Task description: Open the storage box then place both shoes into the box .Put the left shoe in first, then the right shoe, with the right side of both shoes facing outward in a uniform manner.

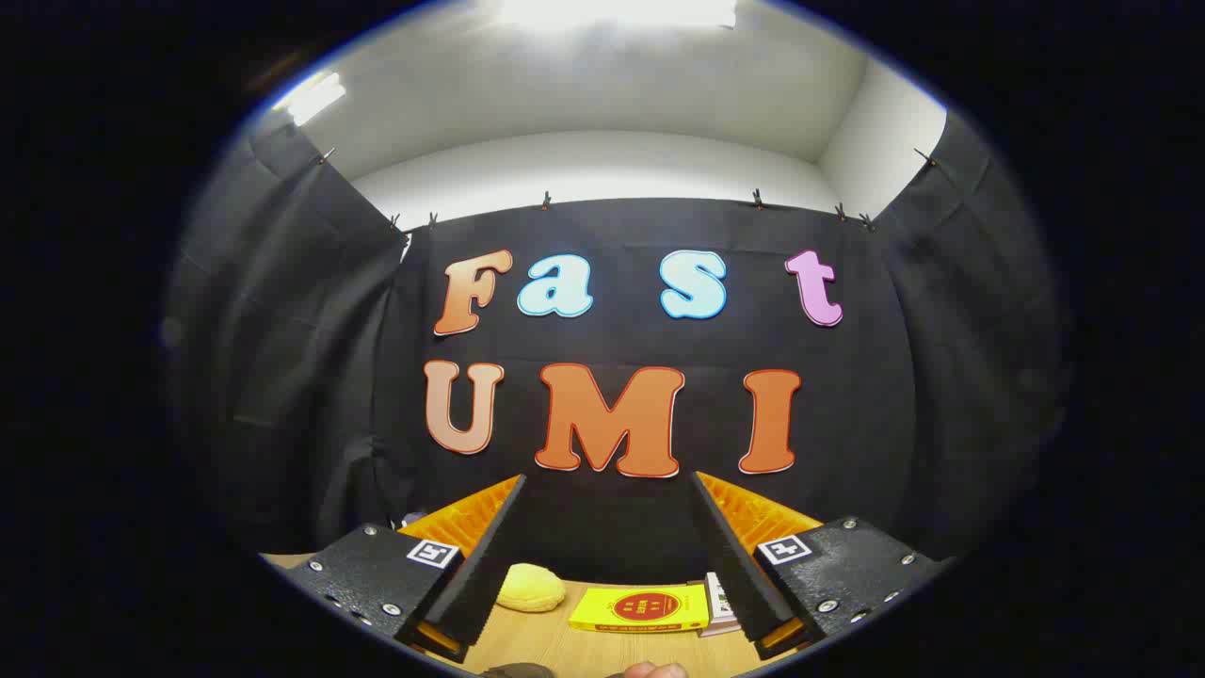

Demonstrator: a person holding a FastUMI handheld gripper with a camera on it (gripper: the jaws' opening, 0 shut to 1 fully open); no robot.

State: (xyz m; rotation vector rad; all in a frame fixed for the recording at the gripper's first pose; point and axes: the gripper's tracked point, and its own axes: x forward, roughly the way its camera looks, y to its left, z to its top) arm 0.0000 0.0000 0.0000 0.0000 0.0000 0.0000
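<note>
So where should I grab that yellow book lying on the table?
Take the yellow book across its short width, coming from above: it lies flat on the table, long side across the view. The open fingers of the gripper are raised above it, empty.

Walls: black cloth [282, 377] hung on three sides, pinned along its top edge with small clips [546, 200].
Upper wall: plain white [584, 165] above the cloth.
Ceiling: white, sloping.
Light: one bright panel [617, 11] overhead, a second strip [313, 97] at the left.
Counter: pale wood [546, 640] below the cloth.
</note>
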